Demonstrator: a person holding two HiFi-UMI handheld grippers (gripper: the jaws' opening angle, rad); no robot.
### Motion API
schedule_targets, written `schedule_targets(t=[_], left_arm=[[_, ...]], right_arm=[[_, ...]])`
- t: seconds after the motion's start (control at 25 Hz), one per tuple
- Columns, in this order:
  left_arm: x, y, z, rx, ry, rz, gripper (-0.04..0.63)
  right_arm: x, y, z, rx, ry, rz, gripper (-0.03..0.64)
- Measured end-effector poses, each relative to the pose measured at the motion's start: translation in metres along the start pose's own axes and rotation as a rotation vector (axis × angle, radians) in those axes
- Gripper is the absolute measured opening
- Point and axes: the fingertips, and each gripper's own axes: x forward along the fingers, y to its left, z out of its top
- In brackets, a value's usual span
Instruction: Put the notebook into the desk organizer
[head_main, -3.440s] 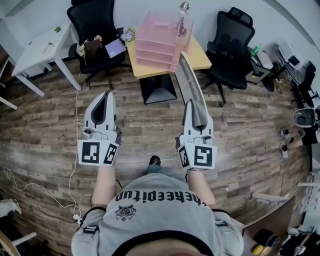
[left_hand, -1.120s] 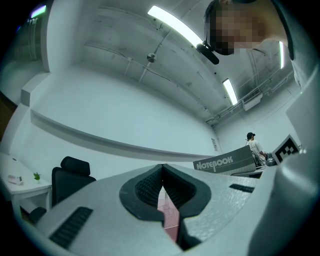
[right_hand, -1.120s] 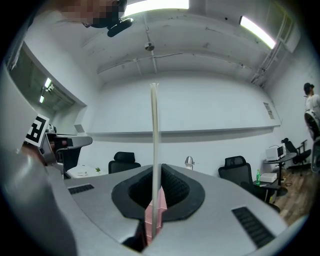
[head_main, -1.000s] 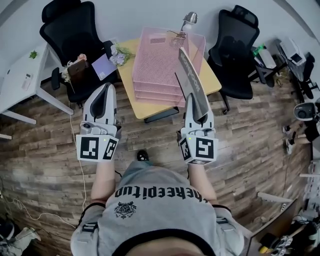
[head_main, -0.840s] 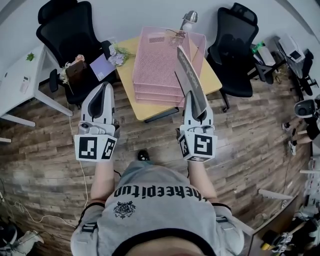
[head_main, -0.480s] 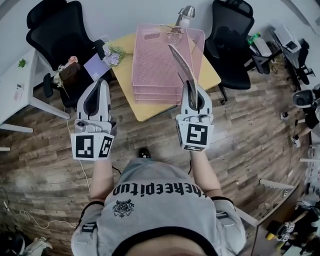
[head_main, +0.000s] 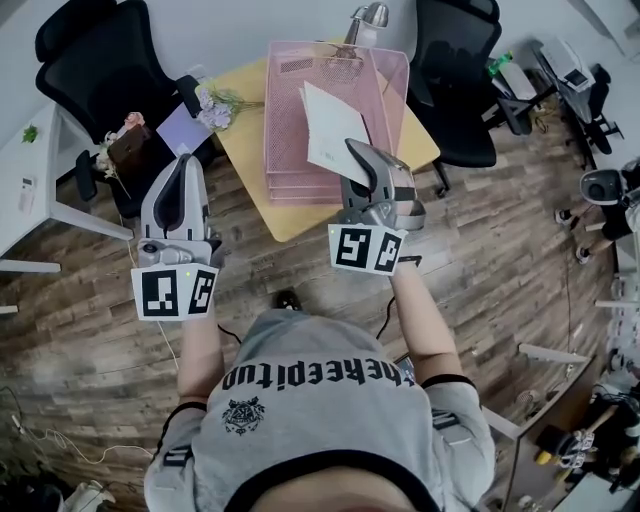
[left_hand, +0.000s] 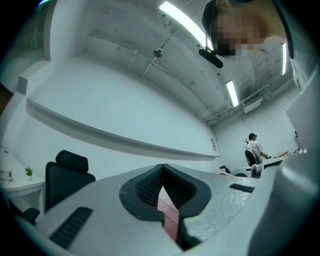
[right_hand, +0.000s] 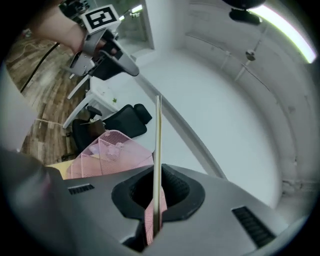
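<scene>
Rolling my right gripper (head_main: 358, 158) over, I've tipped the thin white notebook (head_main: 333, 132), clamped tight in its jaws, from edge-up to nearly flat above the pink mesh desk organizer (head_main: 288, 150), so sliding it in looks next.

Yellow surface (head_main: 245, 165) stands on a wood-plank floor (head_main: 500, 270); a silver desk lamp (head_main: 367, 16) rises at its far edge, and a small bunch of flowers (head_main: 213, 103) lies at its left corner. Left of the surface: a purple booklet (head_main: 180, 128) just beside it, a black office chair (head_main: 85, 60) behind that, and a white table (head_main: 25, 180) farther out. Right of the surface: a second black office chair (head_main: 460, 85), close to the far right corner.
</scene>
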Motion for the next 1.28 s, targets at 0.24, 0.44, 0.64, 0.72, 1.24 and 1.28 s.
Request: schedule_targets(t=[0.24,0.44,0.64,0.72,1.24,1.28], left_arm=[[-0.001,0.016,-0.004,0.003,0.012,0.017,0.003],[-0.007,0.027,-0.008,0.003,0.021,0.032,0.003],[-0.009,0.036,-0.011,-0.002,0.026,0.040,0.004],[-0.009,0.038,-0.012,-0.004,0.027,0.041,0.003],[-0.004,0.038,-0.015,-0.003,0.034,0.033,0.003],[-0.004,0.037,-0.015,-0.003,0.034,0.031,0.003]], right_arm=[[0.022,0.032,-0.008,-0.126,0.043,0.115,0.011],[0.031,0.061,-0.014,-0.153,0.083,0.274,0.012],[0.031,0.079,-0.019,-0.086,0.128,0.449,0.034],[0.029,0.083,-0.019,-0.058,0.129,0.506,0.069],[0.006,0.108,-0.011,0.068,0.107,0.786,0.213],[0.003,0.111,-0.009,0.077,0.103,0.806,0.228]])
